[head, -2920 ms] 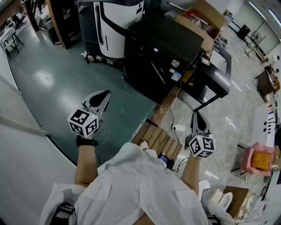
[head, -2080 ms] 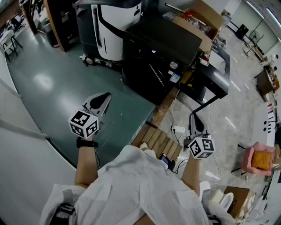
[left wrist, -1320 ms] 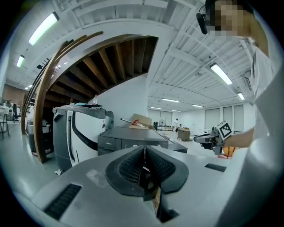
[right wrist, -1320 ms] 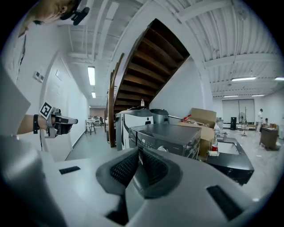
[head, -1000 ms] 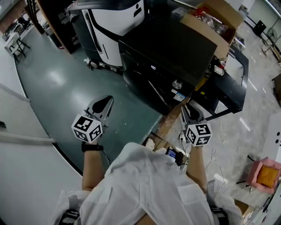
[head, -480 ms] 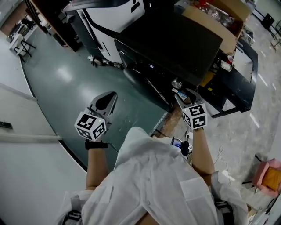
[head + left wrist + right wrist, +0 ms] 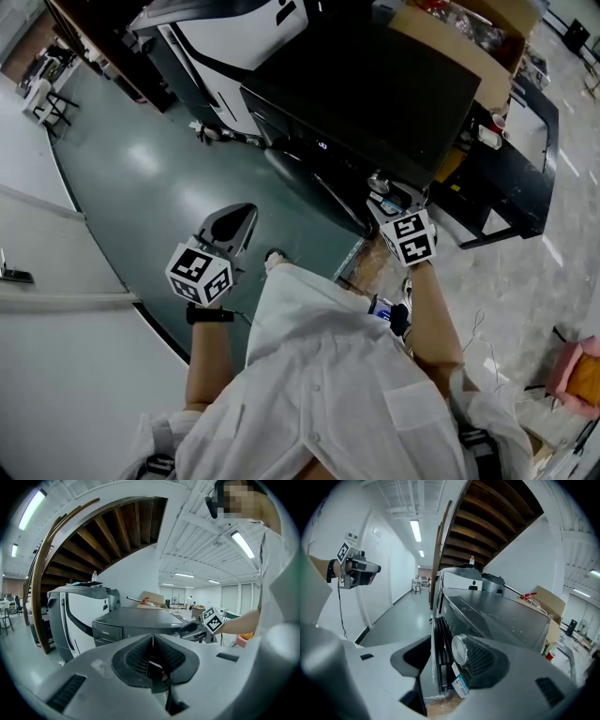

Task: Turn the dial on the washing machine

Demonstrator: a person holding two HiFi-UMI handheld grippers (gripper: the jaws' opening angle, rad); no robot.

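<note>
The black washing machine (image 7: 375, 84) stands ahead, its front panel facing me. Its silver dial (image 7: 378, 181) sits on the panel's right end. My right gripper (image 7: 388, 194) is up at the dial, open. In the right gripper view the dial (image 7: 459, 649) lies between the spread jaws, close to the right finger (image 7: 490, 660); whether it touches I cannot tell. My left gripper (image 7: 239, 214) hangs over the green floor, left of the machine, shut and empty. In the left gripper view its jaws meet (image 7: 152, 660), with the machine (image 7: 131, 620) beyond them.
A white and black appliance (image 7: 234, 37) stands left of the washer. A cardboard box (image 7: 459, 37) and a black table (image 7: 520, 159) are behind and right of it. A wooden pallet (image 7: 361, 267) lies at my feet. A white partition (image 7: 56, 309) runs along the left.
I have stepped closer to the machine. The right gripper rose from above the pallet to the dial. The left gripper stayed low at the left, still shut.
</note>
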